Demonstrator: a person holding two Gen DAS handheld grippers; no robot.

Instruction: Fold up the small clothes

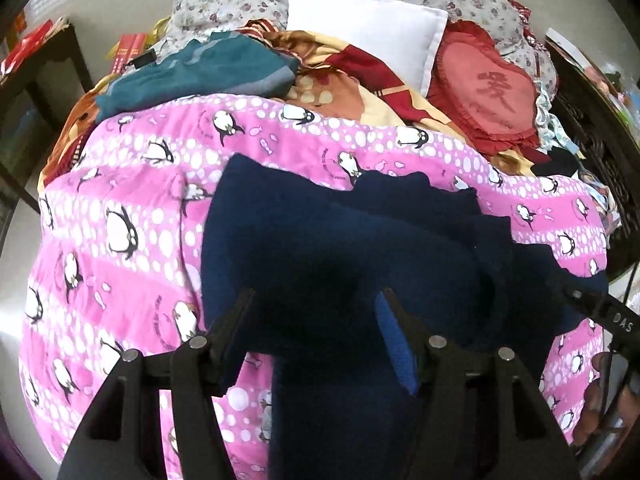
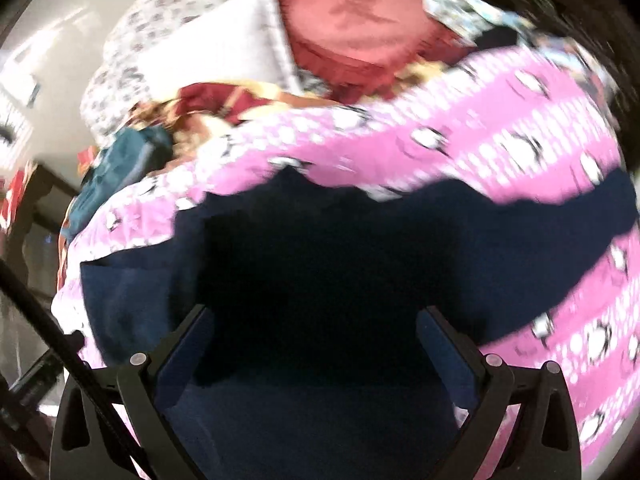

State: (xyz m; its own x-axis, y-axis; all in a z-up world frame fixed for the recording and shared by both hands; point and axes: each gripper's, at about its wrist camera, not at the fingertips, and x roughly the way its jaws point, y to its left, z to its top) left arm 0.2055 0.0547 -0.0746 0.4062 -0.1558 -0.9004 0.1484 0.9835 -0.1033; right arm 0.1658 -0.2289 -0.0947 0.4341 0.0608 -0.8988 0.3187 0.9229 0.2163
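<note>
Navy garment (image 1: 340,240) lay bunched on the pink penguin quilt (image 1: 120,208) of the bed, near edge. Left gripper (image 1: 316,300) hung spread above it, pinching nothing; right gripper (image 2: 316,316) stood spread too. Loose layers risked slipping, spoiling any fold made from here.

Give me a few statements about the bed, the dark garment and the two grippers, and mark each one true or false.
1. The navy garment lies on a pink penguin-print blanket. True.
2. The left gripper is clamped shut. False: its jaws stand apart above the navy cloth.
3. A red heart-shaped cushion sits beyond the blanket, beside a white pillow. True.
4. The right gripper has its jaws wide apart. True.
5. The teal garment lies on top of the navy one. False: it lies apart, beyond the blanket's far edge.
</note>
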